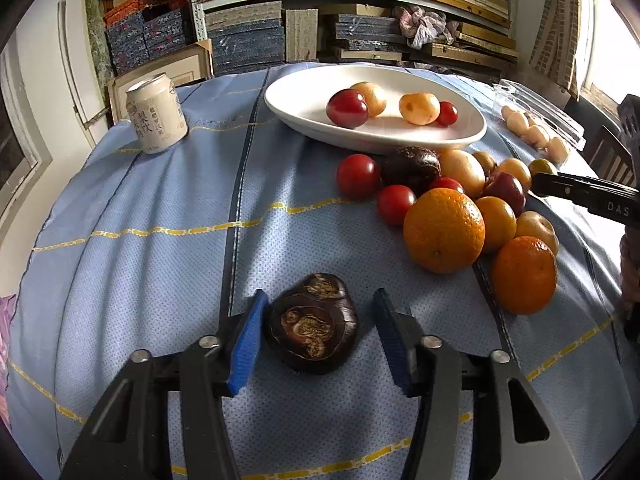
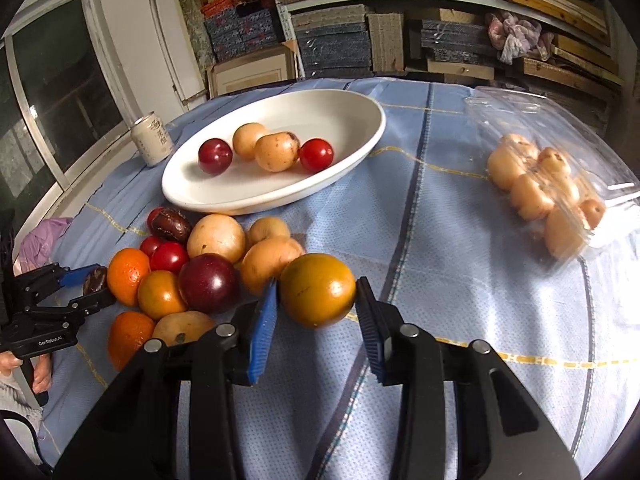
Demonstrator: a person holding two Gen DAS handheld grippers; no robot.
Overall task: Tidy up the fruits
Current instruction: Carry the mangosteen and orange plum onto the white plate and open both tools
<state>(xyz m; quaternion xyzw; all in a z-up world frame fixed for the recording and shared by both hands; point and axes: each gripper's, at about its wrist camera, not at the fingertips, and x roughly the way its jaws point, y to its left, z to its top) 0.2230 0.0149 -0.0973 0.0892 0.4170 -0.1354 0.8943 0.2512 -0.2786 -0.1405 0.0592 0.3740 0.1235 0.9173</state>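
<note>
Left gripper fingers straddle a dark wrinkled fruit on the table, right pad clear (no pinch). Right gripper fingers clamp a yellow-green fruit beside the pile, near the white plate.

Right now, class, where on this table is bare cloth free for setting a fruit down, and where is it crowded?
Free: the cloth between the can and the fruit pile; also between the white plate and the clear box. Crowded: the pile below the plate.
</note>
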